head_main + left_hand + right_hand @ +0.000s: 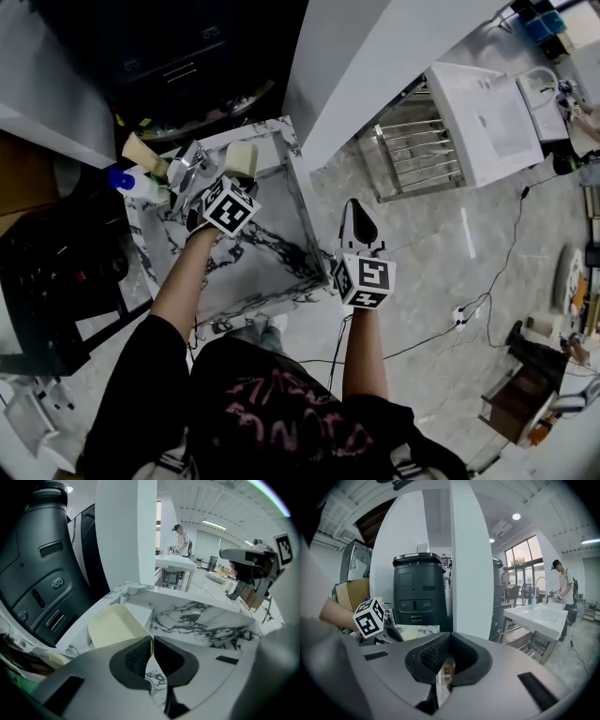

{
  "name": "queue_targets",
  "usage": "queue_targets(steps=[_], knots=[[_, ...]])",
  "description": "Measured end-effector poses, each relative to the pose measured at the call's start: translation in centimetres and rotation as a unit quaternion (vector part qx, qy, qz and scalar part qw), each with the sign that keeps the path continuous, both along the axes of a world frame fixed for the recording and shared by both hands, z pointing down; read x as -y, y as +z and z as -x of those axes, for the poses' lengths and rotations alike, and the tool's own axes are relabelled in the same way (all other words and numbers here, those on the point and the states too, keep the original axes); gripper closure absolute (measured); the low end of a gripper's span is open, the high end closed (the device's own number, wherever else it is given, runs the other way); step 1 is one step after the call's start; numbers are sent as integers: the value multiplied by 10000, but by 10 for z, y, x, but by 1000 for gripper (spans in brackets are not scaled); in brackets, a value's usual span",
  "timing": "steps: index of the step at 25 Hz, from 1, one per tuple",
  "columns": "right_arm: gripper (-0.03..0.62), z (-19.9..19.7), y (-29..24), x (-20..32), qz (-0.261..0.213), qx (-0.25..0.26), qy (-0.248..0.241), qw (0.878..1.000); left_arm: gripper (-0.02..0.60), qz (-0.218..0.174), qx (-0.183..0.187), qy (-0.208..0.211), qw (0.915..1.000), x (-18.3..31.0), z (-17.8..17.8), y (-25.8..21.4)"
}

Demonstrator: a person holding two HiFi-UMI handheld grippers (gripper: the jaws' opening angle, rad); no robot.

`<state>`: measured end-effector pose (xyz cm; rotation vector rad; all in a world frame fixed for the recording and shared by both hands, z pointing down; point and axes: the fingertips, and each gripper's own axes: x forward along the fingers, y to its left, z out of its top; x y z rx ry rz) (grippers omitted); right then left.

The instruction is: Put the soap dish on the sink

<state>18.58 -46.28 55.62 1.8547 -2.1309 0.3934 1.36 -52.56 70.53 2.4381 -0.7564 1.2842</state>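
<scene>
The soap dish, a cream rounded-rectangle tray, lies flat on the rim of the marble sink, at a corner of the veined basin nearest the white pillar. In the head view the soap dish sits on the far rim of the marble sink, just beside the tip of the left gripper.

The left gripper points at the dish from just short of it, apart from it; its two dark pads are pressed together with nothing between them. The right gripper has its pads closed against each other too, gripping nothing, and hangs off the sink's near corner over the grey floor, where the head view shows the right gripper well apart from the dish.

Behind the dish stands a black machine. A blue-capped bottle lies left of the sink. Farther off, a white washbasin stands on a metal frame with a person beside it.
</scene>
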Motion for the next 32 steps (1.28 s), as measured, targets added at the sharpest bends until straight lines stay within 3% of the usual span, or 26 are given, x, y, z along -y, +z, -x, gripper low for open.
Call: queue_targets(steps=[8,12,18,32], knots=[[582,-3,1,-3,40,-37,11,10000,541,-107,85,36,9999,0,-1,2],[582,-5,2,-6,28,-55,25,10000,497,-153,132,63,9998,0,0,1],[582,-10,0,-14,-15,-75,49,10000,482,-338,145,63,9993,-2,-2,-10],[582,3,-30,-46,-216,10,-81,9997,495,-840,-182,-336,9957,-30,7,-72]])
